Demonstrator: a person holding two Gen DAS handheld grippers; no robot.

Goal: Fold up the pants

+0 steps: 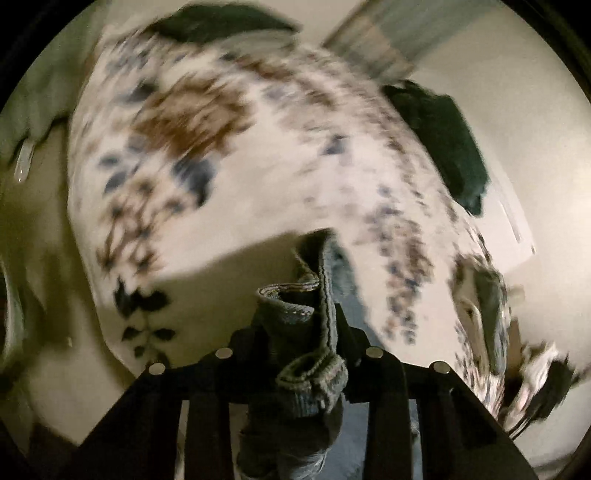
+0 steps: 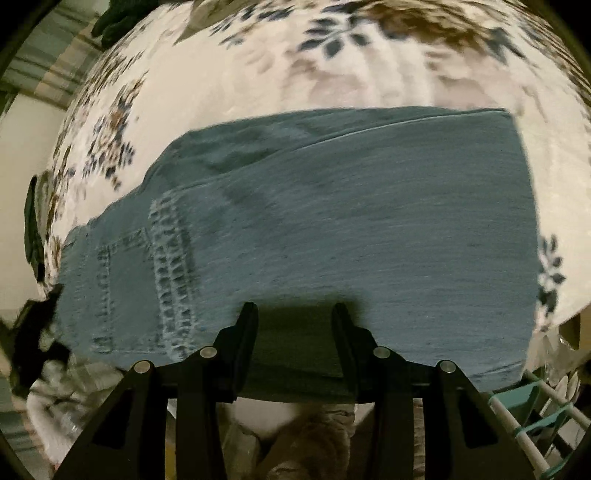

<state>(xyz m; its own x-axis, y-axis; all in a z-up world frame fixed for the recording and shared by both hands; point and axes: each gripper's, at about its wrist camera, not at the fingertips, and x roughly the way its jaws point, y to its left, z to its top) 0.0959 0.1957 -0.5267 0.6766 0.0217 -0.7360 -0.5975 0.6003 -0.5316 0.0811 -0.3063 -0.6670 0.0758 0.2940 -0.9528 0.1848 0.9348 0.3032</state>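
Blue denim pants (image 2: 332, 229) lie flat on a white floral bedspread (image 2: 258, 74) in the right wrist view, waist and back pocket to the left. My right gripper (image 2: 294, 307) hangs over their near edge, open, its dark shadow on the denim between the fingers. In the blurred left wrist view, my left gripper (image 1: 301, 317) is shut on a bunched, seamed fold of the denim (image 1: 314, 369), raised above the bedspread (image 1: 258, 155). The cloth hides its fingertips, and more denim (image 1: 354, 295) trails down behind them.
Dark green cloths (image 1: 450, 147) (image 1: 221, 18) lie at the bedspread's far edges, beside a striped fabric (image 1: 376, 44). In the right wrist view a teal and white rack (image 2: 535, 406) stands at the lower right, and dark clothing (image 2: 33, 229) lies at the left.
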